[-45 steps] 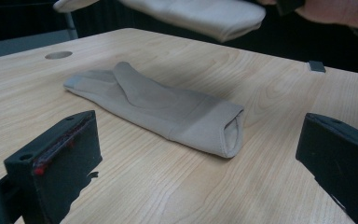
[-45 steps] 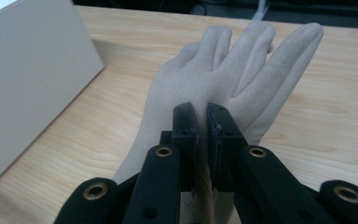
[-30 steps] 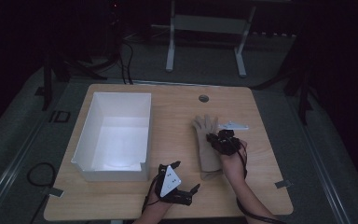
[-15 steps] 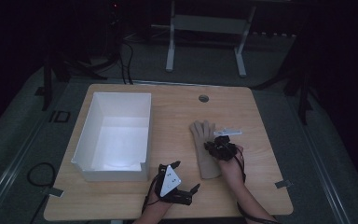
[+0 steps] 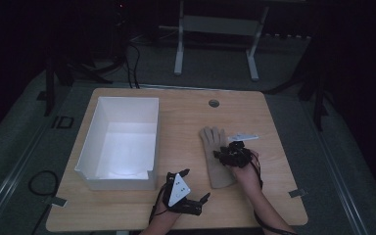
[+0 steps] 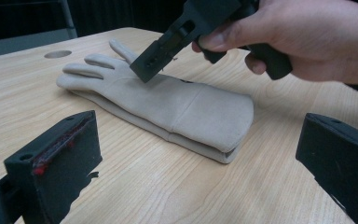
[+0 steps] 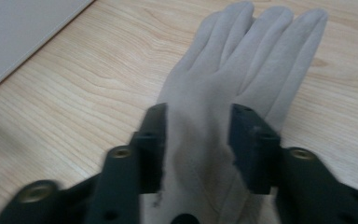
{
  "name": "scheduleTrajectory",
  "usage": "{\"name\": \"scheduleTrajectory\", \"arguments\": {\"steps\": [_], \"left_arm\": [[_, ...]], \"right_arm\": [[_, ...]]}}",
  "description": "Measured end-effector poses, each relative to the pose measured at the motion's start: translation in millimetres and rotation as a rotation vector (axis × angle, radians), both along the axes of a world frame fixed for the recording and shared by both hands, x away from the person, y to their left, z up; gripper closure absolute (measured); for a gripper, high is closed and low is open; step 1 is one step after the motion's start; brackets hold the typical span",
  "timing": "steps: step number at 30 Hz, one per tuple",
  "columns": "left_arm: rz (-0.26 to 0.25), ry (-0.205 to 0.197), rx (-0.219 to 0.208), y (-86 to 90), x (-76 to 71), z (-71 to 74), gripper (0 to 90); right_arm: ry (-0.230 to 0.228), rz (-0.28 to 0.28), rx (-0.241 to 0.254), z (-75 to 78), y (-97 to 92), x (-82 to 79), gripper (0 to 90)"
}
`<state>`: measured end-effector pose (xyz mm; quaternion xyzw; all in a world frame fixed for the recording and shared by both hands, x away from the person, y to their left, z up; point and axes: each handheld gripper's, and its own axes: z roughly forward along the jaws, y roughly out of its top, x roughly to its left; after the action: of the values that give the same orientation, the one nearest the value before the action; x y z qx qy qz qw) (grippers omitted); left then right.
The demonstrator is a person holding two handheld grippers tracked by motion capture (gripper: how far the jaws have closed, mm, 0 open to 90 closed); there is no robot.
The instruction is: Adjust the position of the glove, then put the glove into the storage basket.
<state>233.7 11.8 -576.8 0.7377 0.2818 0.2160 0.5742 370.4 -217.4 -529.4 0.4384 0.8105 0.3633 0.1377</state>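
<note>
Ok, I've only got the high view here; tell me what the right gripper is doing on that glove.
Observer: The right gripper view shows the right gripper with its jaws apart, just been opening. The beige glove lies between them, not pinched.
Operator: Now report the left gripper.
Observer: In the left gripper view, the left gripper stands wide open with nothing between its jaws, facing the glove's cuff end.
Operator: Describe that end.
Observer: It lies flat on the wooden table and shows two layers at its edge. One glove or a stacked pair, I cannot tell.
</note>
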Motion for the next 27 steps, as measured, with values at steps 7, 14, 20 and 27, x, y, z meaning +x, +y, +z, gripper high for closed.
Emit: {"name": "scheduleTrajectory", "arguments": {"steps": [7,14,20,27], "left_arm": [[0.029,0.005,-0.008,-1.3,0.7,0.0,0.1],[0.027,0.028,-0.014,-1.3,3.6,0.3,0.2],[-0.013,0.046,0.066,-7.8,6.7,2.9,0.2],[-0.042,0.136,0.071,-8.8,14.2,12.1,0.2]], "right_arm": [[0.000,0.050,0.011,5.0,-11.1,2.2,25.0],[-0.013,0.092,0.067,5.7,-23.8,1.1,14.4],[-0.070,0.129,0.060,12.0,-37.9,-0.9,14.4],[-0.037,0.096,0.078,21.4,-57.6,0.1,12.4]]}}
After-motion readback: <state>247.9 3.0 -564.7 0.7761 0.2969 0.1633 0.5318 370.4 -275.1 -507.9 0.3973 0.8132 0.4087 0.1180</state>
